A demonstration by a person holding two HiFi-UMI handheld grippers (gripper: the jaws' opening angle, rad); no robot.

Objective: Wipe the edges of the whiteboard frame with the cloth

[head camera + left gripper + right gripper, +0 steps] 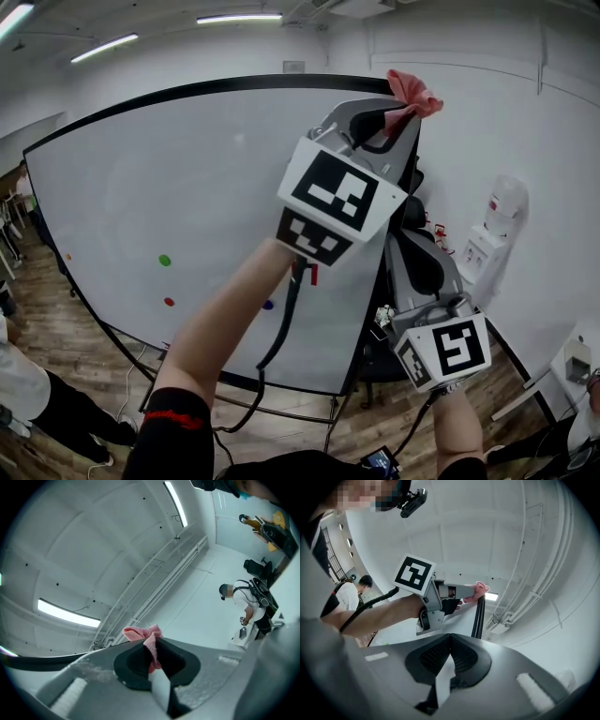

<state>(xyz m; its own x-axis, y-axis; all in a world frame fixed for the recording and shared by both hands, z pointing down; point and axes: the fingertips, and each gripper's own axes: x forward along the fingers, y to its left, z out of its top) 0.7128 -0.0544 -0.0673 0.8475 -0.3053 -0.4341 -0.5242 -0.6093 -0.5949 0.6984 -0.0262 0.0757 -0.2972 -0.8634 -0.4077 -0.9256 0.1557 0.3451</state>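
Pink cloth [414, 91] sits pinched in the left gripper [386, 120], raised at the top right corner of the whiteboard frame [234, 86]. In the left gripper view the jaws are clamped on the cloth [143, 635]: a crumpled tuft sticks out above the black ribbed pads [133, 660], and a narrow fold runs down between them. Whether the fabric touches the frame cannot be told, since the gripper's grey body and marker cube cover that corner in the head view. The right gripper view shows the cloth [481, 588] just beside the upper end of the frame's dark upright edge [478, 616].

The right gripper [450, 656] hangs low, below that corner and off the frame's right side, its textured pads pressed together with nothing between them.

The whiteboard [187, 187] is a glossy white panel inside the thin black frame; its lower right part is hidden behind the left forearm. Small round magnets, green [165, 261], red [169, 302] and blue [268, 305], dot the panel toward the frame's bottom edge. The fisheye lens bends the frame's straight edges into curves.
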